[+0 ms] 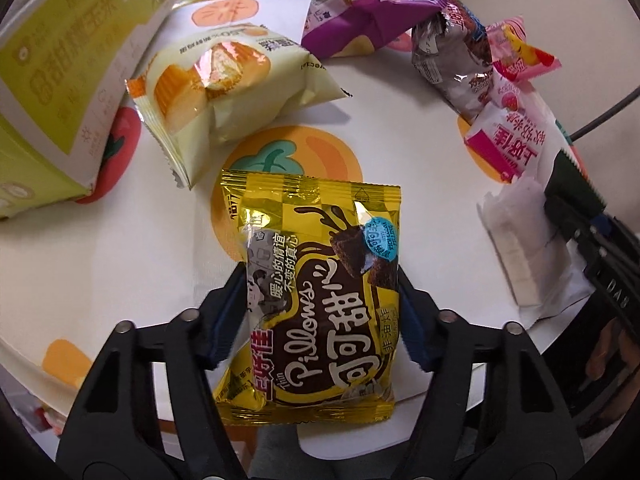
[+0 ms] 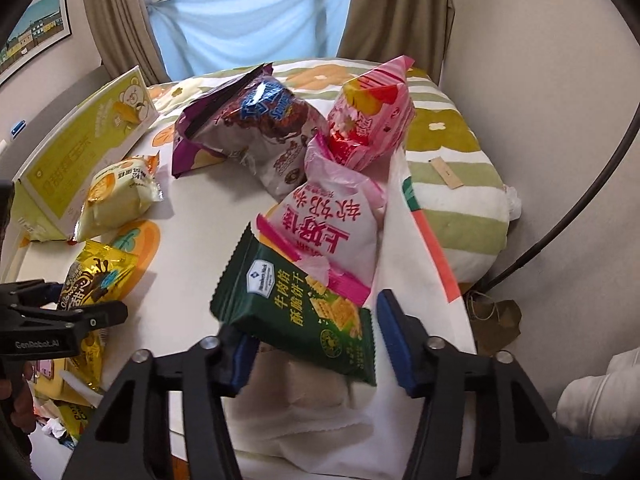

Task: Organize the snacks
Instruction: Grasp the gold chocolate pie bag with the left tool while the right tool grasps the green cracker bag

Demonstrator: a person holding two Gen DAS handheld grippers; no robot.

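Snack pile on the round white table (image 1: 100,240) with the orange fruit prints, and both hands are busy at the near edge.

The left gripper (image 1: 320,304) has its blue-padded fingers (image 1: 224,320) on either side of the gold cocoa pillow pack (image 1: 320,264). The pads sit right against the pack's two long edges, so that one looks clamped. The pack lies flat at the table's near edge, partly over an orange print, with its bottom end hanging past the rim.

The right gripper (image 2: 316,344) is around the dark green cracker pack (image 2: 296,312). Its left finger (image 2: 240,360) touches the pack, but the right one stands just clear of the pack's edge, so the fingers are partly closed and I can't say it's truly pinched. The green pack sits tilted, one end resting on a white cloth-like wrapper (image 2: 304,412) at the near edge and the other propped against the pink-and-white rice cracker bag (image 2: 332,232).

Further back: a pale yellow cake pack (image 1: 224,92) beside the big lime-green box (image 1: 60,80), a purple bag (image 1: 360,12), a silver-brown cookie bag (image 2: 272,148) and a pink candy bag (image 2: 372,116) bunched together.
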